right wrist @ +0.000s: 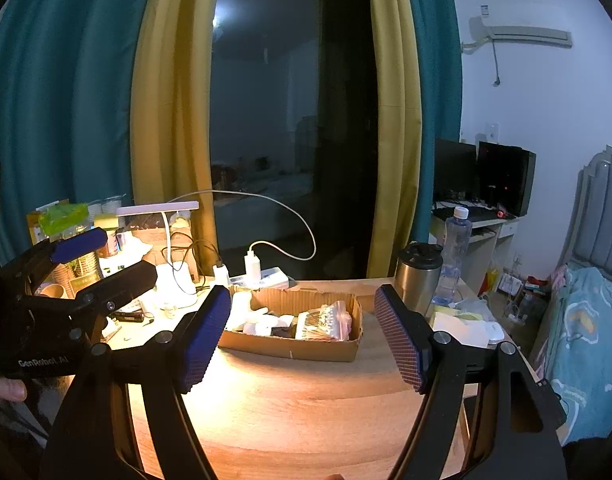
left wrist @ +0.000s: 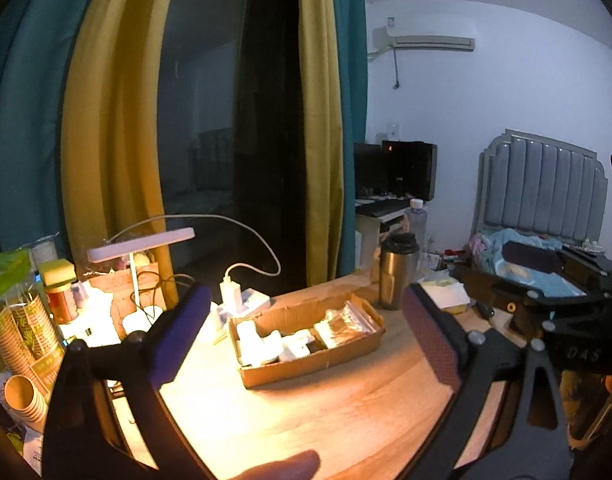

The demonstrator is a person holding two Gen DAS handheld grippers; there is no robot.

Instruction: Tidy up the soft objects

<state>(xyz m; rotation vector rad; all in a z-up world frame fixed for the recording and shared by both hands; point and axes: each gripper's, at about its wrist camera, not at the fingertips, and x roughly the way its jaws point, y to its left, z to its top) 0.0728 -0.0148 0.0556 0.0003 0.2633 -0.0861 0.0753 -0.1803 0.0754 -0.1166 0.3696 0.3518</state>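
Cardboard box (right wrist: 292,330) on the desk (right wrist: 306,408) holds soft, light packets; we hover both spread tools, left tool (left wrist: 306,336) and right tool (right wrist: 304,336), empty, before it, favouring the crinkly bag's (right wrist: 325,322) middle.

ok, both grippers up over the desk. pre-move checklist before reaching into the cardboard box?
1. Left gripper jaws apart, nothing between the pads: ok.
2. Right gripper jaws apart, empty: ok.
3. Cardboard box upright on the desk, top open: ok.
4. Bare desk between grippers and box: ok.
5. Steel tumbler and water bottle stand close behind the box's right end: not ok.
6. Which box items are soft, beyond the bagged cotton swabs: cannot tell.
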